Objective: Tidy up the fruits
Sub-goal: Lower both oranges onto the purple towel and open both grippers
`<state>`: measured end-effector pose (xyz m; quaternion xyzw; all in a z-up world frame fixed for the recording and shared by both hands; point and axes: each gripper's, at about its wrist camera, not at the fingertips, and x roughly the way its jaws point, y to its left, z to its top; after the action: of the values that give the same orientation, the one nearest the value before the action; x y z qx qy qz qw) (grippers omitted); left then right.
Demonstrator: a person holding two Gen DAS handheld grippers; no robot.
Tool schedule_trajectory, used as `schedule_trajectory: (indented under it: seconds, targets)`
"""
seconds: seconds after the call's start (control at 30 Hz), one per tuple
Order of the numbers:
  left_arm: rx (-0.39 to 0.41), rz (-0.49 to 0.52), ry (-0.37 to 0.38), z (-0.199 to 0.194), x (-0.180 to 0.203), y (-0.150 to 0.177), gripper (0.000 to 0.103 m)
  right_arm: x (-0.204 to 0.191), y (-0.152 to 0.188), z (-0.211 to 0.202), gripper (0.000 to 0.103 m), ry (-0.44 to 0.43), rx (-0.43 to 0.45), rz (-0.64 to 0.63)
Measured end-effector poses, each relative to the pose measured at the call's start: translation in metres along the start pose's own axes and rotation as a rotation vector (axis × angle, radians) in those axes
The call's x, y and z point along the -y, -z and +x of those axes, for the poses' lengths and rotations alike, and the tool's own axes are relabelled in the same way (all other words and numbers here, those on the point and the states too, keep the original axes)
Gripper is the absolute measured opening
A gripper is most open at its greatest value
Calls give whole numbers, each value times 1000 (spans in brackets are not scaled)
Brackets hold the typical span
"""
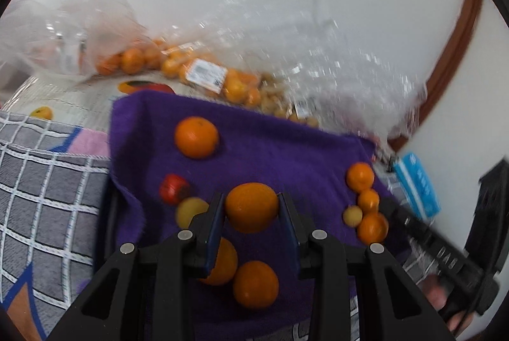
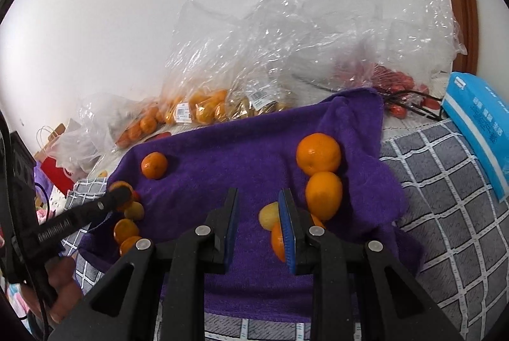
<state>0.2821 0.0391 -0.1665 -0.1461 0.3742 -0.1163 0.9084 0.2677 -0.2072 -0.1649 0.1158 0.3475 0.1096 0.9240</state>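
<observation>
Loose fruit lies on a purple towel [image 1: 273, 147] [image 2: 222, 150]. My left gripper [image 1: 251, 209] is shut on a large orange [image 1: 252, 207] and holds it above the towel. Below it lie two more oranges [image 1: 255, 284], a yellow fruit [image 1: 189, 211] and a small red fruit [image 1: 173, 187]. Another orange [image 1: 196, 136] sits farther back. Small mandarins [image 1: 360, 177] cluster at the towel's right edge. My right gripper [image 2: 258, 210] is open and empty over the towel. Two oranges [image 2: 318, 153] and a yellow fruit [image 2: 268, 215] lie beside its right finger.
Clear plastic bags [image 2: 203, 108] of mandarins and small brown fruit lie behind the towel against the white wall. Red fruits [image 2: 394, 80] lie at the back right. A blue tissue pack [image 2: 480, 124] rests on the grey checked cloth [image 2: 445, 182].
</observation>
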Motion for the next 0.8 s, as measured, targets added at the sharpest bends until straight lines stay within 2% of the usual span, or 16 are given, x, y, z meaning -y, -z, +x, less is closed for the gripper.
schedule_trajectory:
  seconds: [0.07,0.13,0.2,0.4,0.63,0.8]
  targets:
    - [-15,42,-28,5,6,4,33,3,-1,-1,26,-4,4,12]
    - [2,101,-74,7,14,8,33,5,-1,-1,26,-10,4,20]
    - [7,129,-85,8,19,10,33,5,-1,-1,26,-2,3,21]
    - [16,149,-95,8,21,12,33,0,0,-2,26,6,11,0]
    - [19,127,-98,10,16,10,33,3,2,4,26,37,-9,-9]
    - [22,111,-97,11,13,9,35,4,2,6,32,56,-17,-15]
